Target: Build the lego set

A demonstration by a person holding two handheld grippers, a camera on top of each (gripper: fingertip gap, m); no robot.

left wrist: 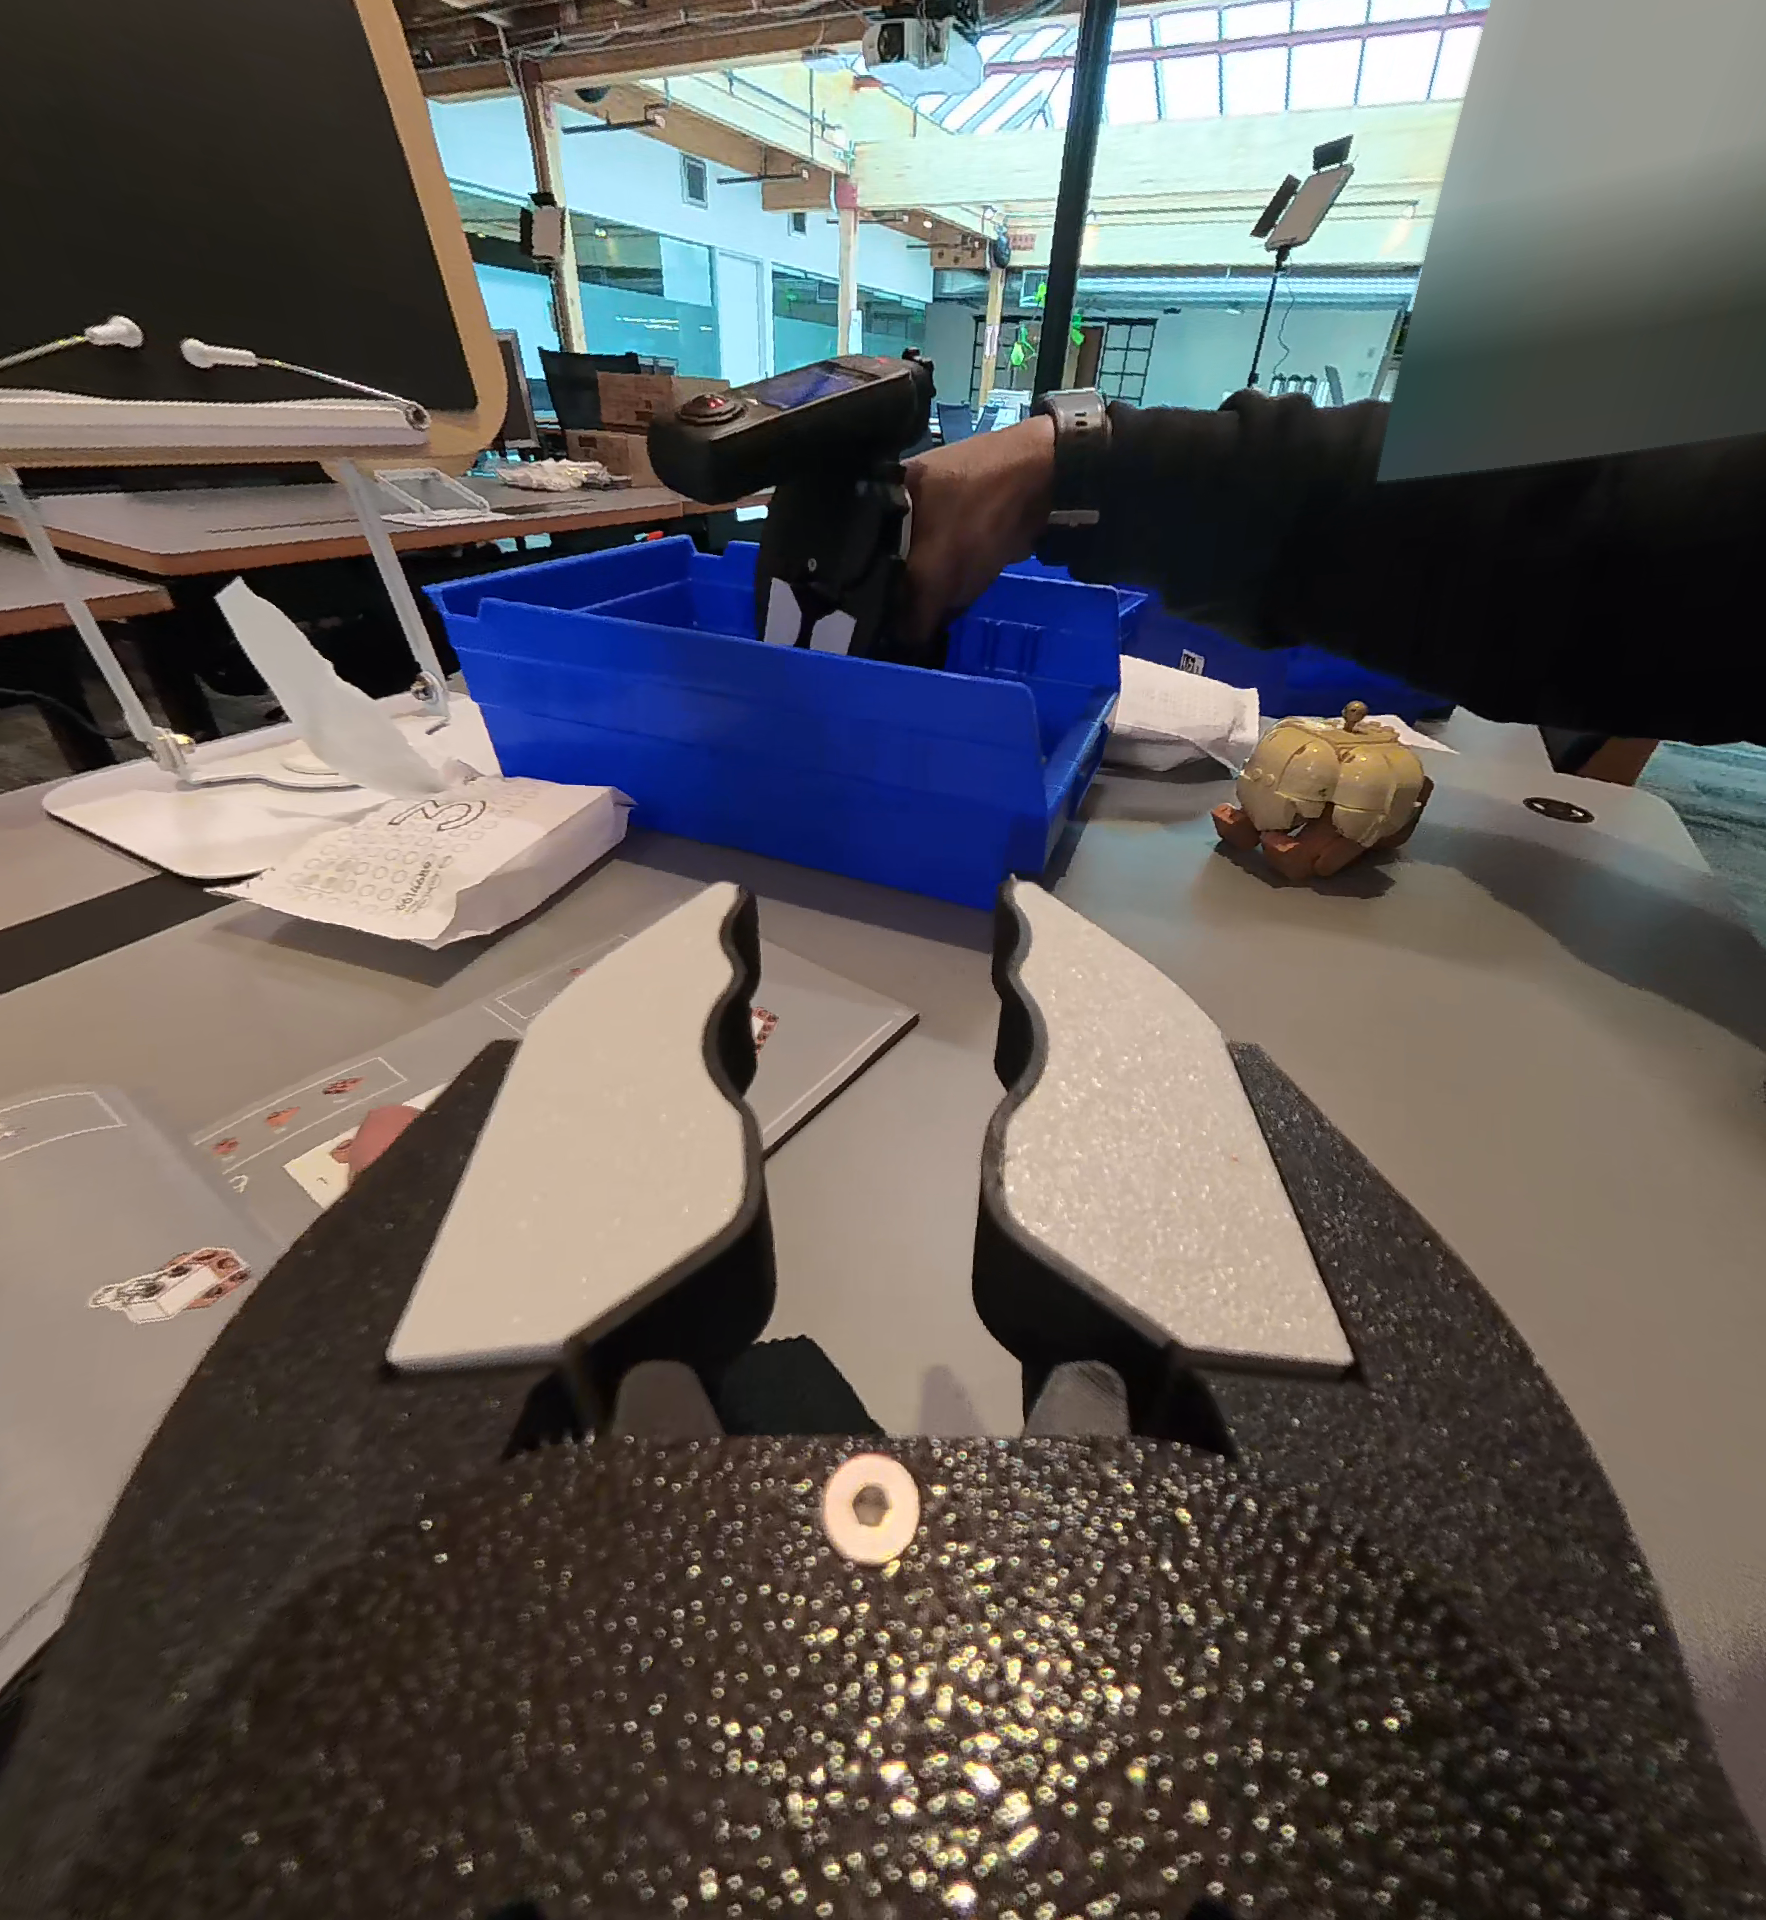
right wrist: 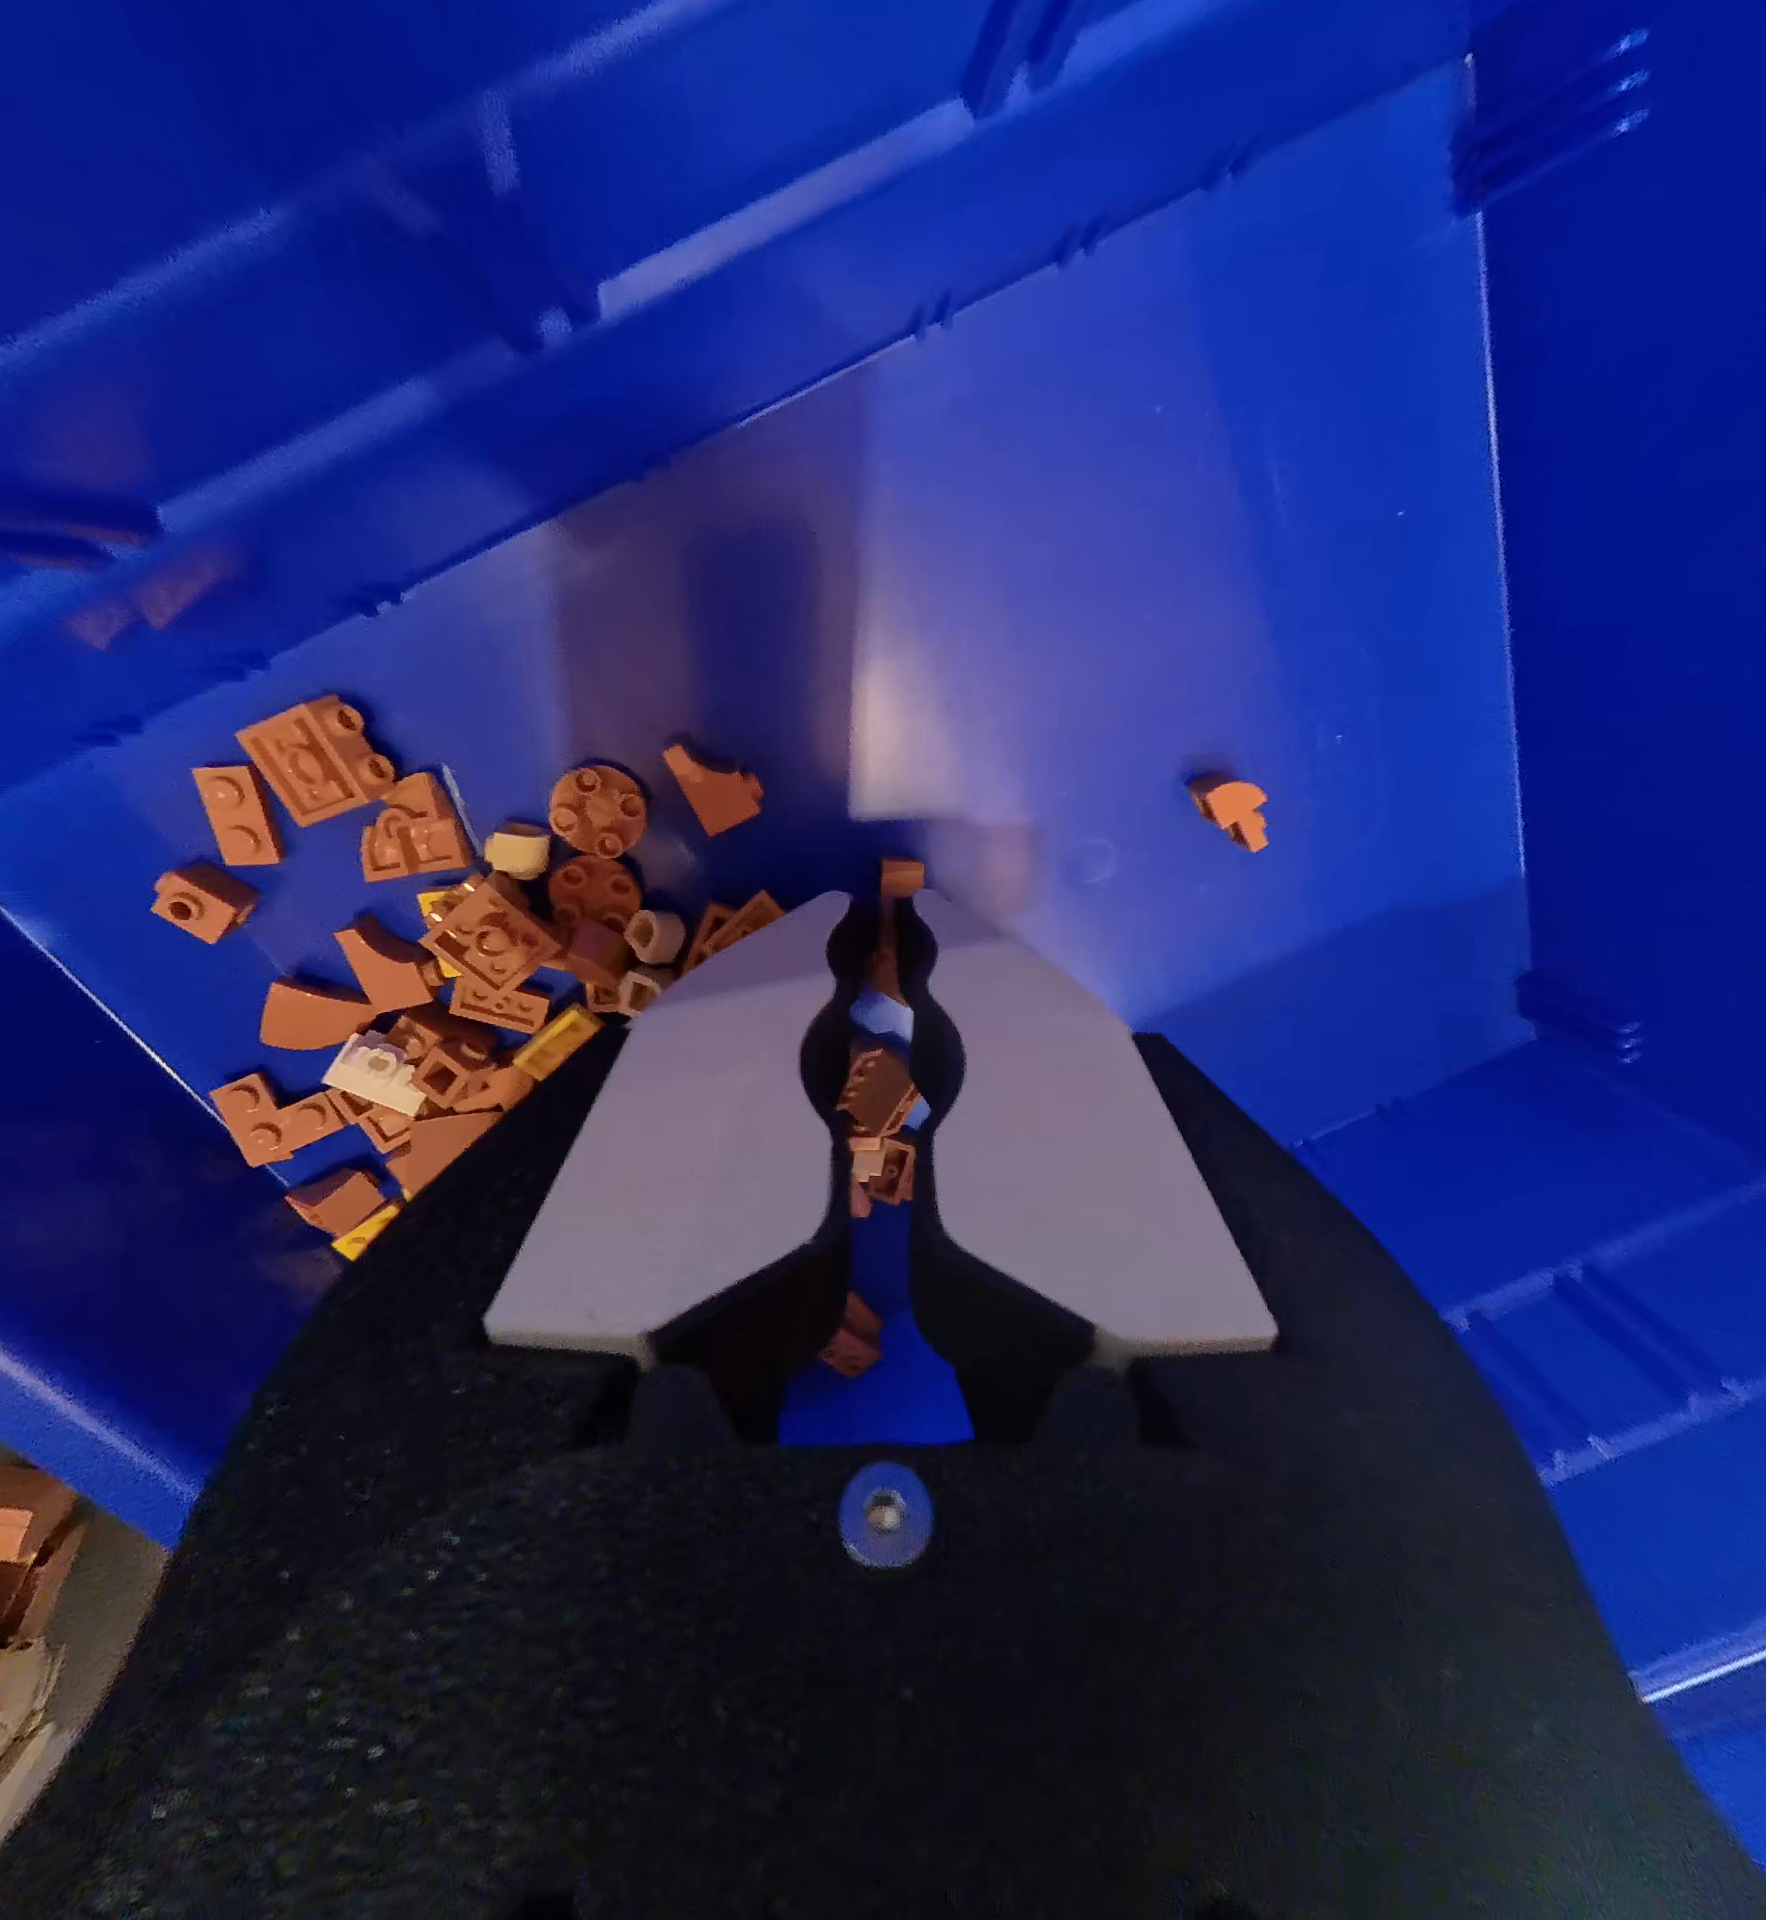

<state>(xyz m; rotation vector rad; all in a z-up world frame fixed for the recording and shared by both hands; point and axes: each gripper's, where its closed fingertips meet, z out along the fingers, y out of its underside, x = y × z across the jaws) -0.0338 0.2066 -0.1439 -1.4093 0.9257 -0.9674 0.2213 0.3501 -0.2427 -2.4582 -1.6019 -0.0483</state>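
Left wrist view: the left gripper (left wrist: 874, 914) is released, nothing in it, above an instruction booklet (left wrist: 837, 1023) on the grey table (left wrist: 1378, 1039), near the blue bin (left wrist: 754, 727) in an open hall. Right wrist view: inside that bin (right wrist: 1274, 520), the right gripper (right wrist: 894, 914) is clenched at its tips on a small brown brick (right wrist: 900, 878), likely light, rigid and slippery, beside a loose brick pile (right wrist: 422, 935).

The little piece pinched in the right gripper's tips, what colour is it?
Reddish brown. The little piece shows best in the right wrist view, inside the blue bin.
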